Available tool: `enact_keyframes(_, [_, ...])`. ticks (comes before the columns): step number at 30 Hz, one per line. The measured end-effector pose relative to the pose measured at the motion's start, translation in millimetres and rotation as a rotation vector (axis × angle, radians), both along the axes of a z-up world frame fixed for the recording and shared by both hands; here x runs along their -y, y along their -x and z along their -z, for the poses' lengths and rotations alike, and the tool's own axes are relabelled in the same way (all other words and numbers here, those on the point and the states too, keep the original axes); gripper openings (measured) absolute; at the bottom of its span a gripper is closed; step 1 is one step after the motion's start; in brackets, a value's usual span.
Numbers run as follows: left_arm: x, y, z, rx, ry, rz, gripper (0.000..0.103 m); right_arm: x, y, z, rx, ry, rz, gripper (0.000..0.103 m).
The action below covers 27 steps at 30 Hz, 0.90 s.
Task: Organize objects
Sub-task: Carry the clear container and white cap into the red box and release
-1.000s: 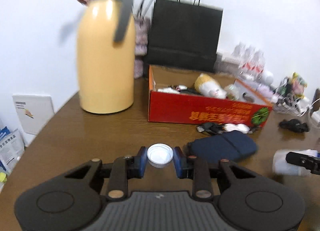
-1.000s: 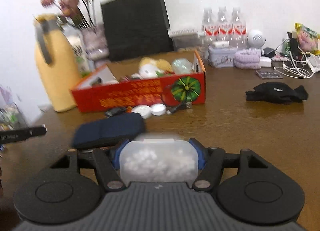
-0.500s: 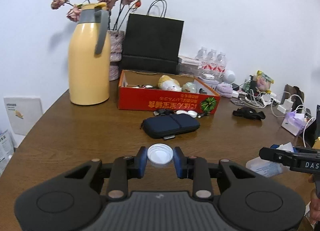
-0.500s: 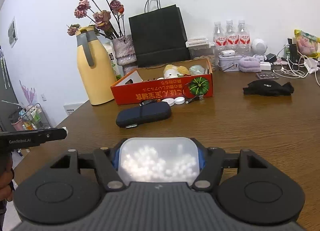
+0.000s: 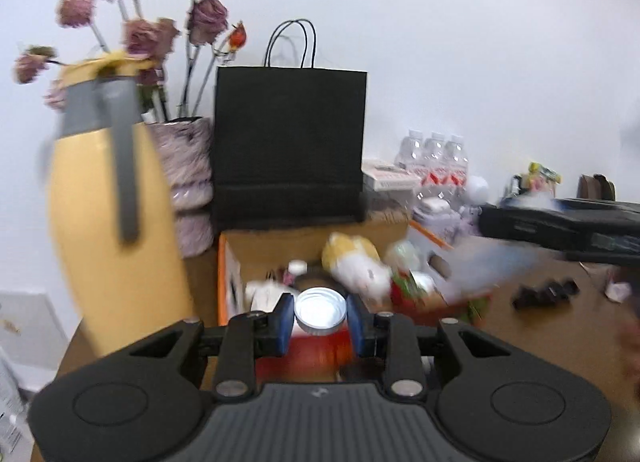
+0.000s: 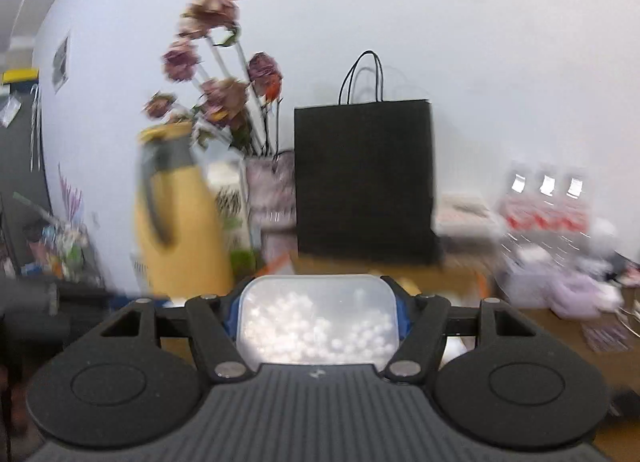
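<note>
While left tool (image 5: 320, 316) clamps white cap (image 5: 320, 309), right tool (image 6: 318, 312) clamps clear tub (image 6: 318, 322).

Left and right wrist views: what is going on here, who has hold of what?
A person works two handheld grippers. The left gripper is clamped on a small round white screw cap, held above the open red cardboard box of odds and ends. The right gripper grips a clear plastic tub of small white balls, facing the black paper bag and yellow thermos jug. Both views are motion-blurred.
</note>
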<state>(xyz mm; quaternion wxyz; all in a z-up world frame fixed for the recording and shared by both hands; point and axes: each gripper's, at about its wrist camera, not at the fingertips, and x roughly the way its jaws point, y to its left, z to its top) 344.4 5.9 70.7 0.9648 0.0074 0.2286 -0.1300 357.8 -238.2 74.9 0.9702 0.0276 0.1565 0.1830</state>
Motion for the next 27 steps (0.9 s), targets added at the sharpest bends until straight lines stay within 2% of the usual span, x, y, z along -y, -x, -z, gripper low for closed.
enact_keyframes(1, [1.8, -24.6, 0.3, -0.02, 0.009, 0.0, 0.027, -6.7, -29.4, 1.4, -0.013, -0.019, 0.0, 0.067])
enact_keyframes(3, [7.7, -73.6, 9.1, -0.062, -0.013, 0.002, 0.029, -26.4, -90.5, 11.8, -0.062, -0.039, 0.029, 0.085])
enact_keyframes(4, [10.8, -97.2, 18.5, -0.069, -0.039, -0.024, 0.033, -32.9, -113.6, 20.9, -0.065, -0.05, 0.076, 0.1])
enact_keyframes(5, [11.6, -112.9, 26.7, -0.068, -0.055, -0.064, 0.046, -35.0, -126.3, 29.0, -0.068, -0.059, 0.103, 0.102])
enact_keyframes(6, [11.5, -123.0, 35.4, -0.07, -0.066, -0.111, 0.051, -34.6, -137.6, 38.7, -0.091, -0.07, 0.117, 0.102])
enact_keyframes(7, [11.8, -132.8, 43.0, -0.089, -0.064, -0.137, 0.049, -32.2, -143.3, 47.3, -0.117, -0.091, 0.122, 0.102])
enact_keyframes(8, [13.4, -140.3, 46.7, -0.127, -0.083, -0.111, 0.048, -27.5, -144.6, 56.0, -0.127, -0.122, 0.106, 0.102])
enact_keyframes(10, [9.7, -141.1, 45.6, -0.134, -0.09, -0.07, 0.051, -17.7, -142.0, 68.3, -0.122, -0.18, 0.1, 0.102])
enact_keyframes(12, [-1.6, -139.2, 38.9, -0.134, -0.025, -0.121, 0.062, -18.8, -151.5, 64.3, -0.213, -0.13, 0.105, 0.096])
enact_keyframes(14, [-7.5, -137.9, 30.8, -0.133, 0.026, -0.12, 0.065, -19.7, -143.9, 54.9, -0.168, -0.078, 0.111, 0.103])
enact_keyframes(16, [-8.1, -135.4, 25.7, -0.124, 0.018, -0.1, 0.067, -18.9, -140.4, 47.8, -0.147, -0.045, 0.115, 0.103])
enact_keyframes(20, [-9.9, -130.6, 18.7, -0.11, 0.001, -0.137, 0.067, -7.5, -136.1, 42.5, -0.179, -0.079, 0.132, 0.103])
enact_keyframes(22, [-10.8, -121.3, 10.4, -0.104, -0.001, -0.15, 0.067, -7.4, -119.9, 33.8, -0.148, -0.033, 0.138, 0.103])
enact_keyframes(24, [-8.3, -97.7, 6.2, -0.075, -0.028, -0.133, 0.069, -4.5, -93.8, 27.9, -0.097, 0.001, 0.168, 0.103])
enact_keyframes(27, [-1.1, -56.2, -0.7, -0.048, -0.066, -0.159, 0.069, 4.6, -49.9, 21.0, -0.082, 0.053, 0.154, 0.103])
